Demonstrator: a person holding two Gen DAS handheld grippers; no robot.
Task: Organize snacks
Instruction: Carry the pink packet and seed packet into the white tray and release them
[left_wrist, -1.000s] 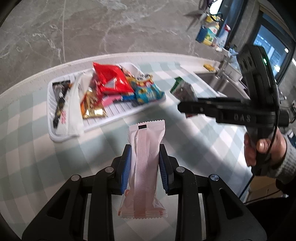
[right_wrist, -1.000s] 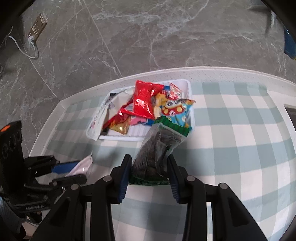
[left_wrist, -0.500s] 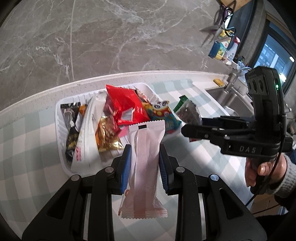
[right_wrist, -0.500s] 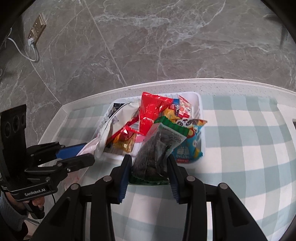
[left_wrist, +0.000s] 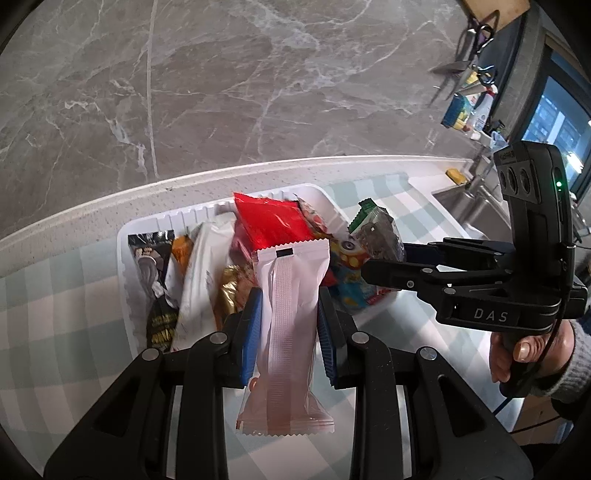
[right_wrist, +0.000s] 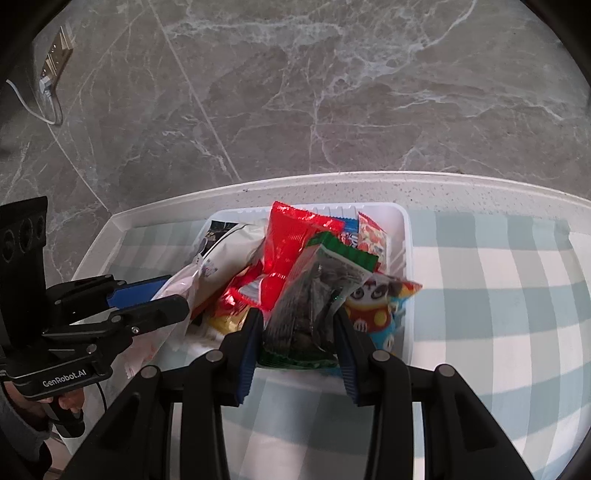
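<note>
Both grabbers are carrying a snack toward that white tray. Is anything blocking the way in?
No barrier shows. The left gripper holds the pink packet, the right gripper the green-edged bag, both at the white tray. Only the snacks piled inside, like the red packet, crowd the landing space.

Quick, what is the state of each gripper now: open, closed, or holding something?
Left gripper: closed on the pink wafer packet.
Right gripper: closed on the green-edged clear snack bag.

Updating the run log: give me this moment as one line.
left gripper: shut on pink wrapper | right gripper: shut on green-edged packet | both over white tray | release pending
</note>
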